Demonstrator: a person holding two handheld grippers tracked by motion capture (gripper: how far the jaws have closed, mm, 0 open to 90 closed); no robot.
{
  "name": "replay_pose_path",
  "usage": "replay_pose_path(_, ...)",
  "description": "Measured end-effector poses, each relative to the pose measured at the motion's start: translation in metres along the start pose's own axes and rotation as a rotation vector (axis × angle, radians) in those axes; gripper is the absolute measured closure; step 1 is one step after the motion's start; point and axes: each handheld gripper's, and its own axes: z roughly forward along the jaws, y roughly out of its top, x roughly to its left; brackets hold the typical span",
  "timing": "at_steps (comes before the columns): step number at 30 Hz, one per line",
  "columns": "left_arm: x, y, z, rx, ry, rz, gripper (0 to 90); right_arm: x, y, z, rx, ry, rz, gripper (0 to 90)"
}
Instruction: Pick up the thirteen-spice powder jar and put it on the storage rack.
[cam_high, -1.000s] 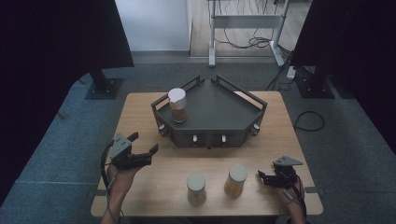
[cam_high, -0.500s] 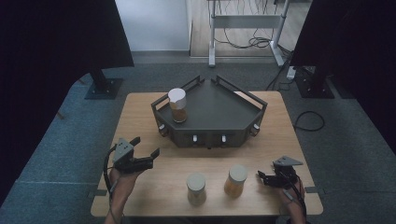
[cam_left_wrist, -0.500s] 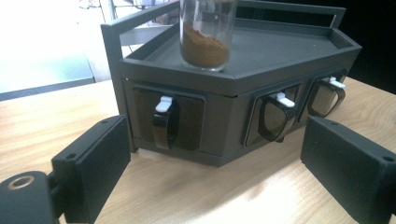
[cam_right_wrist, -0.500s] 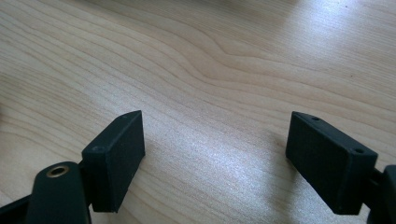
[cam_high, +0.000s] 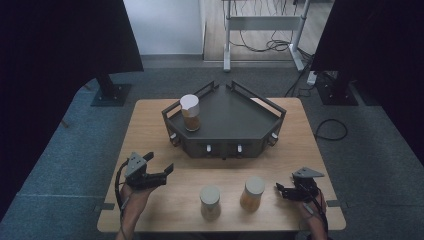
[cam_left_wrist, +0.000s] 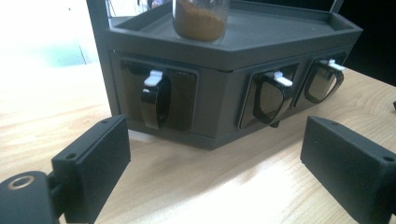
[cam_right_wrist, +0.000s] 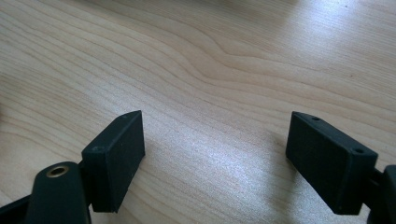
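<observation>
While two jars (cam_high: 210, 202) are stood near the table's (cam_high: 150, 125) front edge, nothing is gripped. The left gripper (cam_high: 167, 171) is held wide open toward the rack (cam_high: 227, 117); the right gripper (cam_high: 278, 190) is parted over bare wood.

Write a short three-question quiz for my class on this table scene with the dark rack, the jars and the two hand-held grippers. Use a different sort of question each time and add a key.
1. True or false: the left gripper is closed on a jar.
2. How many white-lidded glass jars stand on the bare light wooden table in front of the dark grey angular rack?
   A. one  B. two  C. three
3. Fill in: the brown-filled jar with the white lid stands on the rack's ____ corner in the high view.

Key:
1. False. Its jaws are open, nothing between them.
2. B: the pale-filled jar and the orange-filled jar.
3. Left.
</observation>
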Motion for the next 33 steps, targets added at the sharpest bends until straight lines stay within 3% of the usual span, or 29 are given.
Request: replay_pose_path(33, 0.000, -0.026, 0.006, 0.067, 0.005, -0.046, 7.8, 0.001, 0.000, 0.000, 0.000, -0.001, 0.002, 18.9)
